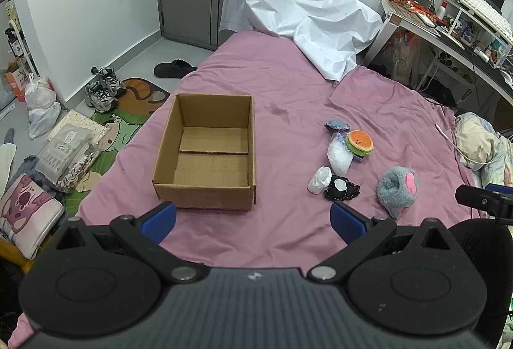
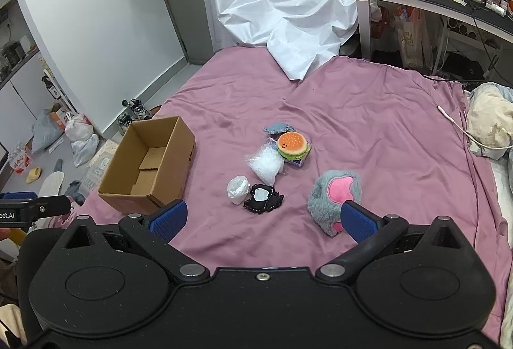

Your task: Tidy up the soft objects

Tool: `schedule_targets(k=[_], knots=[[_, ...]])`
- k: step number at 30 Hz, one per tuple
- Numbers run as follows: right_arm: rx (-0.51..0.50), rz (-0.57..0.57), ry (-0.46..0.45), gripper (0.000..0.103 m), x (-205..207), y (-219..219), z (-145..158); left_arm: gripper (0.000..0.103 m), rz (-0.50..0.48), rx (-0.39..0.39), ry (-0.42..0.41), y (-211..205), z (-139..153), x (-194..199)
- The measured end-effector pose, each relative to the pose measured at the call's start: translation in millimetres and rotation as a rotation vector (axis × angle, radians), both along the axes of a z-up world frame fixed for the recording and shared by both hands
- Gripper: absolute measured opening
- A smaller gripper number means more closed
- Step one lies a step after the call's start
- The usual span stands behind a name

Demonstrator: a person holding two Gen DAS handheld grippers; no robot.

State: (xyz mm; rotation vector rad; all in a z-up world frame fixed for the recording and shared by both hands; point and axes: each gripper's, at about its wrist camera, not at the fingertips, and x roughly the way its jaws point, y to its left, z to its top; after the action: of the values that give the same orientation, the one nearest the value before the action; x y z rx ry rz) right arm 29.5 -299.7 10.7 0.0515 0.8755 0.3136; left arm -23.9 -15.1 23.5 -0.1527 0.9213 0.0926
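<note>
Hovering tools (image 1: 253, 222) (image 2: 261, 220) agape, box (image 1: 205, 153) seemingly empty

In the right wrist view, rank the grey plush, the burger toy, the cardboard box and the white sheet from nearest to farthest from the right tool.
1. Grey plush: right beside the right tool, at its right finger.
2. Burger toy: farther up the bed, near centre.
3. Cardboard box: off to the left; too close to the burger toy to rank firmly.
4. White sheet: at the bed's far end.

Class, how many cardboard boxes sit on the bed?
1. The cardboard box sits open on the pink bedspread, left of the soft toys; none other shows.
</note>
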Motion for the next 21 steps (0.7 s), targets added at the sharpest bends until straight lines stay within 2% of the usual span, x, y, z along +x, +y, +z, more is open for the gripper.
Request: schedule_targets(k=[21], knots=[[0.031,0.006,-0.027,0.103,1.5,-6.1,-0.2,0.102,-0.017,0.005,-0.016,-5.6,3.2,2.0]])
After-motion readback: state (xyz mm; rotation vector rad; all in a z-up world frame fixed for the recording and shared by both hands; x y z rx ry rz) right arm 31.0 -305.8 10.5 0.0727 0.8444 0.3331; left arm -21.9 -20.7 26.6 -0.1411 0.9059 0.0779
